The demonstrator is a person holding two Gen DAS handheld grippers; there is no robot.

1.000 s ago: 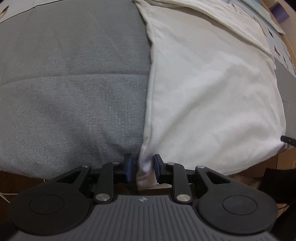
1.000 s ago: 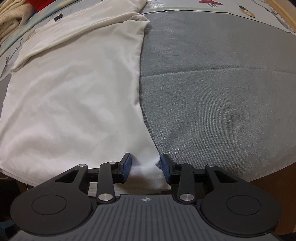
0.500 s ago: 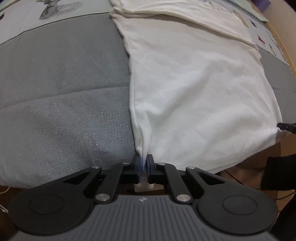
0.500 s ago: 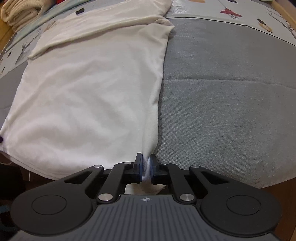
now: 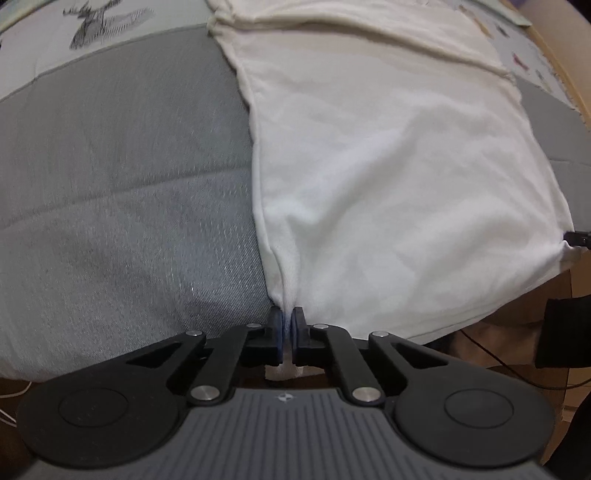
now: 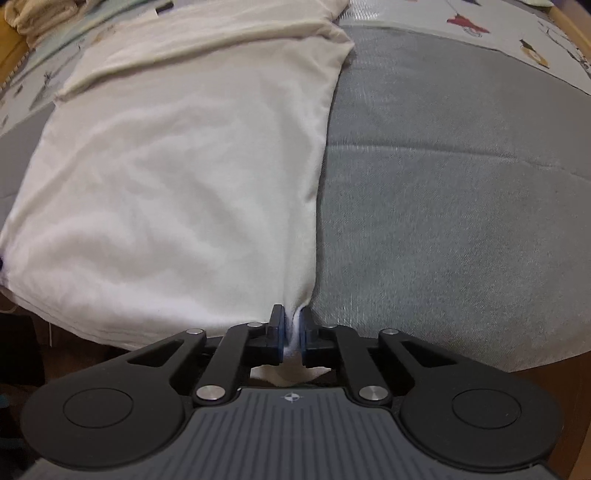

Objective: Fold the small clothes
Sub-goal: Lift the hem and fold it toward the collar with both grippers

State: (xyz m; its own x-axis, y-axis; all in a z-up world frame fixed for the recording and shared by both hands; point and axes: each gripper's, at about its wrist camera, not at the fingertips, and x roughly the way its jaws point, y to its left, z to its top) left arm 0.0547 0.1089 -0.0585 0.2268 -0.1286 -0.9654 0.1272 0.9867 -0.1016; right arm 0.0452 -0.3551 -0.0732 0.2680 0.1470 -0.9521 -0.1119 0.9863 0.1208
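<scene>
A white garment (image 5: 388,177) lies spread on a grey padded cover (image 5: 122,177), its sleeves folded over at the far end. My left gripper (image 5: 287,325) is shut on the garment's near left corner, the cloth bunched between the pads. In the right wrist view the same white garment (image 6: 177,184) fills the left half, and my right gripper (image 6: 291,325) is shut on its near right corner. A small flap of cloth hangs below each pair of fingers. The right gripper's tip (image 5: 578,238) shows at the far right of the left wrist view, pulling that corner taut.
The grey cover (image 6: 461,184) extends to the right of the garment. A printed quilt (image 5: 99,26) with animal figures lies beyond it. A cream cloth pile (image 6: 40,16) sits at the far left corner. A dark sleeve (image 5: 561,332) and wooden floor show below the near edge.
Both grippers went from open around the garment's near corners to shut on them. The left gripper then lifted a little and drew back, so more of the garment and quilt shows.
</scene>
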